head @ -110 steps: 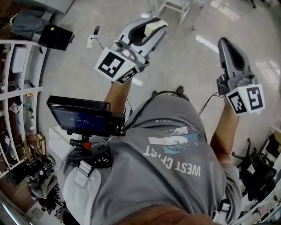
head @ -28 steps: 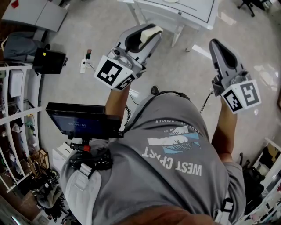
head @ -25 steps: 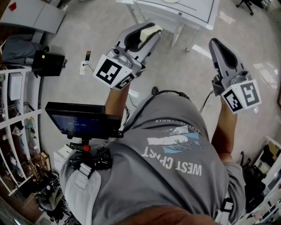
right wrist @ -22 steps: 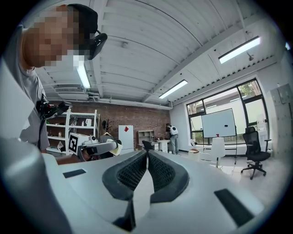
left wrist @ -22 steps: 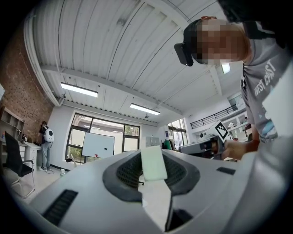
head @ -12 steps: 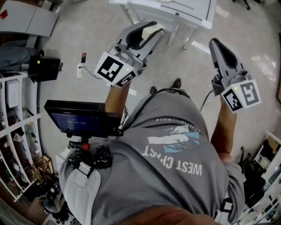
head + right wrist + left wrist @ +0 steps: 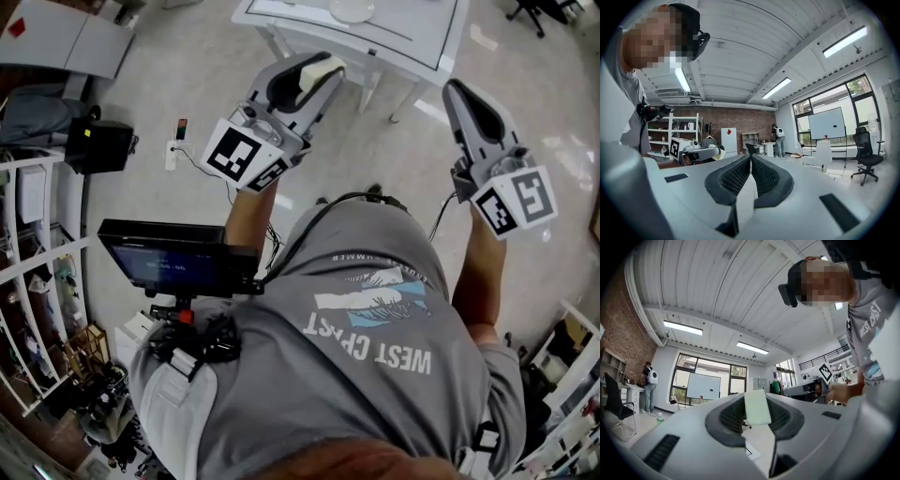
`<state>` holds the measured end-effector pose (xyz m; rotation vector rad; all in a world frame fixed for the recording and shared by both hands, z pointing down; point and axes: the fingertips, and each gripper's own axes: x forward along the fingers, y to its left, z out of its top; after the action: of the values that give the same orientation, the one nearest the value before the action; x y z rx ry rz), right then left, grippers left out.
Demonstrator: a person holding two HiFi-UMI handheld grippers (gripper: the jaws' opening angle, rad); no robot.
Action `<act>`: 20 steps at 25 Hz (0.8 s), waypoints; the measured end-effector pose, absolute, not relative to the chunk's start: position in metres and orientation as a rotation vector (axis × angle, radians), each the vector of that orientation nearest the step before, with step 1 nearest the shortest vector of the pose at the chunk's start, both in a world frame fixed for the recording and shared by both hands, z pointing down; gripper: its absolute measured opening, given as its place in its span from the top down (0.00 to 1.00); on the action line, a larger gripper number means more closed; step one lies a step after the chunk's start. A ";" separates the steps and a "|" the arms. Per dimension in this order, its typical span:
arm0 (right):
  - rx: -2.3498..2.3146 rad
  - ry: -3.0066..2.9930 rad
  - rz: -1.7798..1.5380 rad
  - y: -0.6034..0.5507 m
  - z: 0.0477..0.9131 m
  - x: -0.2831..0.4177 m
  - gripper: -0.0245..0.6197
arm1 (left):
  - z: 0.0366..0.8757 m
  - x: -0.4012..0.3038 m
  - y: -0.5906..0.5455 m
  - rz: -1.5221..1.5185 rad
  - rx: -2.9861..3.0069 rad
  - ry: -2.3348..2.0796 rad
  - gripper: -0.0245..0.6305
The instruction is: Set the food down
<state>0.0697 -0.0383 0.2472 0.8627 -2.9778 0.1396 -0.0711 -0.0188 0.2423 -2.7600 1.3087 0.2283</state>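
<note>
Pale flat rectangular food piece [image 7: 757, 407], upright between left gripper [image 7: 317, 70] fingers [image 7: 725, 417]

A plate [image 7: 351, 9] lies on the table [image 7: 422, 37] before the right gripper [image 7: 457, 90] and the left gripper [image 7: 319, 71], food [image 7: 757, 407] between its jaws

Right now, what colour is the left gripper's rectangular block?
The block is creamy white; left gripper view.

tee [image 7: 375, 375]: grey, short slv, white txt + graphic | L gripper [image 7: 321, 67] / R gripper [image 7: 457, 91]: grey shells, b/w marker cube [image 7: 234, 153] each | cable [image 7: 309, 217]: blk, at chest | screen [image 7: 173, 258]: blk, chest-mtd
</note>
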 end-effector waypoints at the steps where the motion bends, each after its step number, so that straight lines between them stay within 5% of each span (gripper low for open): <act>1: 0.850 -2.983 0.146 -0.048 0.253 0.070 0.94 | 0.249 -0.070 -0.028 0.223 -2.758 1.320 0.80; 10: 0.838 -2.967 0.184 -0.072 0.260 0.089 0.94 | 0.253 -0.046 -0.051 0.210 -2.781 1.316 0.80; 20: 0.960 -2.932 0.196 -0.129 0.263 0.039 0.94 | 0.256 -0.096 -0.120 0.220 -2.847 1.202 0.80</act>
<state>0.0389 -0.1290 0.2634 0.9602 -2.9318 0.1965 -0.0956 -0.1203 0.2560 -2.8469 1.2020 0.2203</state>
